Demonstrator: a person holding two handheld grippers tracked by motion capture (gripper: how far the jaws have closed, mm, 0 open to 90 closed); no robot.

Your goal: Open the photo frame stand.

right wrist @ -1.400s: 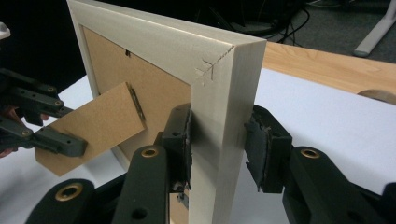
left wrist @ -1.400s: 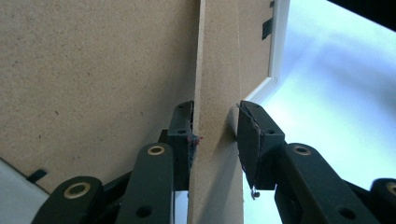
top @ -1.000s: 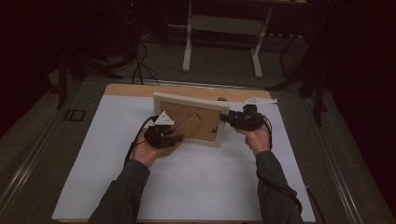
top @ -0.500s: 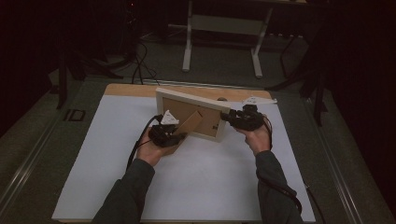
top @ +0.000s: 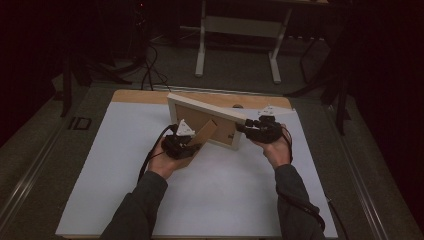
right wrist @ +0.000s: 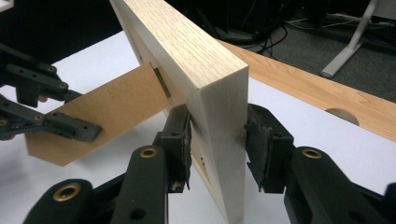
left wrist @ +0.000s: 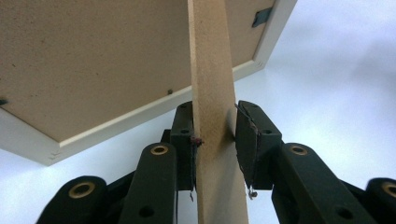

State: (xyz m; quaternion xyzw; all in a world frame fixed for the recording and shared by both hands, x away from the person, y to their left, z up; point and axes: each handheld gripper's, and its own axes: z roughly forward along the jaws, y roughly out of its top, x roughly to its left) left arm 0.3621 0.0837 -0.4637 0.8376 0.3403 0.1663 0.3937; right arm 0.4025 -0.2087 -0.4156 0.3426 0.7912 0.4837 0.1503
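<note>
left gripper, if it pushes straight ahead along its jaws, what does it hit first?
Probably the brown back of the picture frame: the left gripper holds the stand flap, which runs up to it. Depth unclear.

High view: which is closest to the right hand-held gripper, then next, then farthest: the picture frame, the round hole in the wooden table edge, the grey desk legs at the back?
From the right hand-held gripper:
1. Picture frame, clamped at its right end, touching the pads.
2. Round hole, just behind, in the wooden table edge.
3. Grey desk legs, far back on the floor.
</note>
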